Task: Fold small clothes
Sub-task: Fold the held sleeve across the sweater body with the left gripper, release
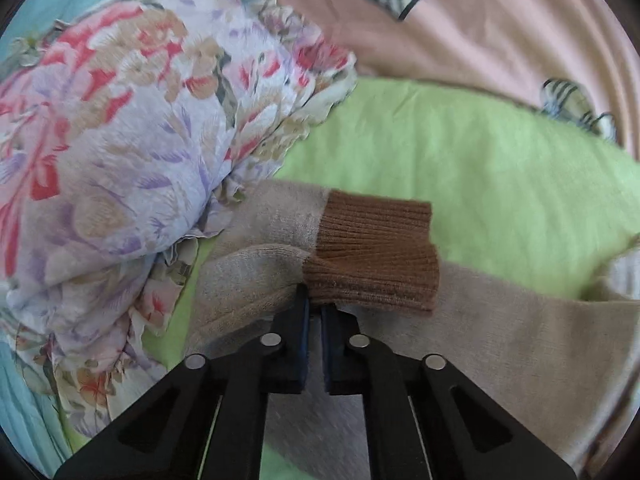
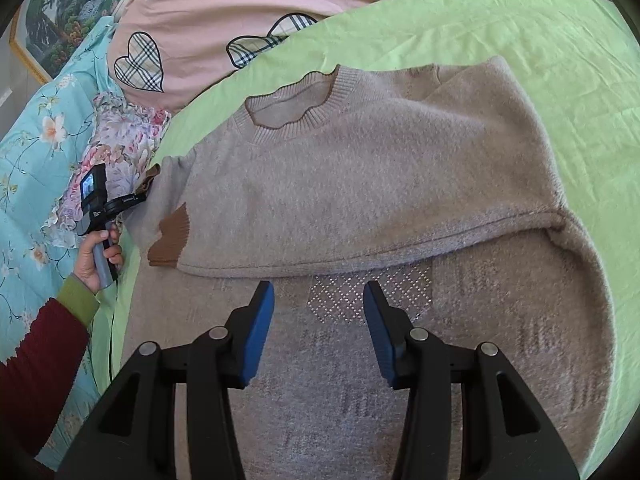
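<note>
A beige knit sweater [image 2: 360, 184] with a ribbed neck lies folded across on a green sheet [image 2: 520, 28]. Its lower half [image 2: 360, 380] lies under my right gripper [image 2: 319, 292], which is open and empty above it. In the left wrist view my left gripper [image 1: 315, 308] is shut on the sleeve [image 1: 256, 280] next to its brown ribbed cuff [image 1: 372, 276]. A second brown cuff [image 1: 376, 224] lies just behind. The right wrist view shows the left gripper [image 2: 136, 196] at the sweater's left edge, near a brown cuff [image 2: 170, 242].
A floral cloth bundle [image 1: 120, 152] lies left of the sleeve. A pink cover with checked hearts [image 2: 248, 8] lies behind the green sheet. A turquoise floral quilt [image 2: 36, 152] is at the left. A framed picture [image 2: 76, 4] leans at the far left.
</note>
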`<state>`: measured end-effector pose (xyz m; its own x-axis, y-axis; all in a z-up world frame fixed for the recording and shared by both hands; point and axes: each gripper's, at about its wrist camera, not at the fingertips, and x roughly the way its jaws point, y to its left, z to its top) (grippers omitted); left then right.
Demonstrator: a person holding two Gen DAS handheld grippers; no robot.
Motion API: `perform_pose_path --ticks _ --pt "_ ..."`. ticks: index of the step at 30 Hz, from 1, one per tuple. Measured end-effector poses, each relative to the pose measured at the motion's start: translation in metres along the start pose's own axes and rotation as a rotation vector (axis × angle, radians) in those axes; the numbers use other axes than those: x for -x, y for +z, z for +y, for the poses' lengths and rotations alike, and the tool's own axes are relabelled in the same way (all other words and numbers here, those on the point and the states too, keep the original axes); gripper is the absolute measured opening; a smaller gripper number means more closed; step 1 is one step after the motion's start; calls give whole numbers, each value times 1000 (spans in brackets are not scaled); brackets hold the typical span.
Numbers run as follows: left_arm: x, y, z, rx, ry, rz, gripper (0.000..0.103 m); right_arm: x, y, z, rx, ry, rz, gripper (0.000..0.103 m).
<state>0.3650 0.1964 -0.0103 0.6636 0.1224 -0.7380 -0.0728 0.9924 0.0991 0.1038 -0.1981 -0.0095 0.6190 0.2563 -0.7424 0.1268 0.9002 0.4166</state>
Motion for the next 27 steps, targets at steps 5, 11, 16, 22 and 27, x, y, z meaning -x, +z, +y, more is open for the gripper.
perform_pose_path --ticks 5,11,16,22,27 --pt "49 -5 -11 64 -158 -87 1 4 -2 0 -1 6 -13 48" --pt "123 -30 -69 54 -350 -159 2 11 -7 -4 -22 14 -31 48" --pt "156 -57 -133 71 -483 -141 2 18 -12 -7 -33 21 -38 48" --pt "181 -96 -214 46 -608 -113 2 32 -17 -21 -58 9 -69 48" --pt "178 -119 -272 -20 -630 -65 2 42 -21 -38 -98 -14 -84 48"
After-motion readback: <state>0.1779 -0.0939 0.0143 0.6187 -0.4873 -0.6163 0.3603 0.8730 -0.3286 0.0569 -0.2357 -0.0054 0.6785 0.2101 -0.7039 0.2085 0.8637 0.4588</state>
